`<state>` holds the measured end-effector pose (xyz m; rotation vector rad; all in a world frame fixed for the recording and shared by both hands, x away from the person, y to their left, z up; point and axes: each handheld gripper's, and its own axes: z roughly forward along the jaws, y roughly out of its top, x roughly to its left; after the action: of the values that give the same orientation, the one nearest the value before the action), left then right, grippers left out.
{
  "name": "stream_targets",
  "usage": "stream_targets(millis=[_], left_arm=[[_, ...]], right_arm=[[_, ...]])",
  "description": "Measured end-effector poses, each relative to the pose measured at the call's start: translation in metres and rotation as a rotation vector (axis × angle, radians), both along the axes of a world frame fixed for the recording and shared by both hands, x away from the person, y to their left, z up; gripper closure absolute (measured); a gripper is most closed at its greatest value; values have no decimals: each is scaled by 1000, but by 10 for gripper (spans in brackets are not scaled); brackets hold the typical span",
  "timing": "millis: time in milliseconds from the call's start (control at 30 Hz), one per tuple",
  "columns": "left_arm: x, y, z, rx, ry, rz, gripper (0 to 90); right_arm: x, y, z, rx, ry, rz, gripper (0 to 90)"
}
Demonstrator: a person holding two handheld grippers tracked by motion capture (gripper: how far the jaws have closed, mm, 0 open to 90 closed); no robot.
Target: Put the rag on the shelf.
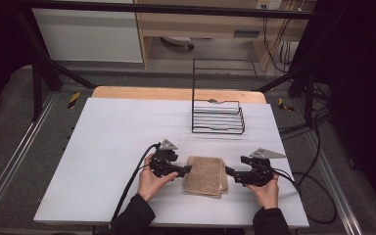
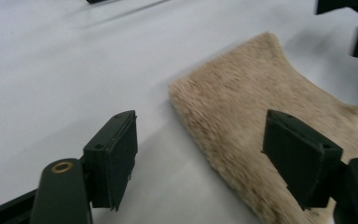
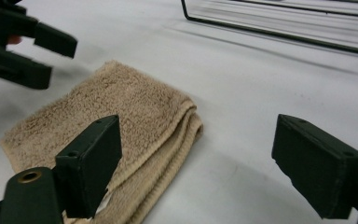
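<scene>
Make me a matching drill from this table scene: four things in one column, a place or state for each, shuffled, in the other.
1. towel
2. wire rack
3. left claw
4. right claw

a. open, at the towel's right edge
b. folded, lying flat between the claws
c. standing at the far side of the table
d. open, at the towel's left edge

Pairs: 1-b, 2-c, 3-d, 4-a

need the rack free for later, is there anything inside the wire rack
Nothing visible inside the wire rack: between its bars only the white table shows. The folded towel lies apart, nearer the person.
</scene>
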<state>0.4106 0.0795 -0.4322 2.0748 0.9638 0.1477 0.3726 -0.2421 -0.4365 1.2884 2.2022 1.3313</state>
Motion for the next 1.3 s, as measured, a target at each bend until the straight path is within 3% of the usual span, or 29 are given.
stream_targets(millis=[167, 367, 567, 767, 1100, 1300], left_arm=[[17, -13, -2, 54, 1, 12, 256], [31, -18, -8, 44, 39, 32, 442], [32, -24, -16, 31, 64, 5, 608], [27, -29, -18, 29, 51, -21, 732], [23, -30, -20, 25, 27, -25, 834], [23, -31, -21, 37, 14, -38, 837]], right_arm=[[-7, -4, -4, -5, 14, -18, 86], [-9, -4, -5, -15, 33, -21, 51], [-9, -3, -6, -17, 42, -18, 43], [-9, -4, -6, -10, 33, -17, 45], [-6, -3, -5, 8, 32, -21, 124], [4, 8, -2, 2, 32, -13, 245]])
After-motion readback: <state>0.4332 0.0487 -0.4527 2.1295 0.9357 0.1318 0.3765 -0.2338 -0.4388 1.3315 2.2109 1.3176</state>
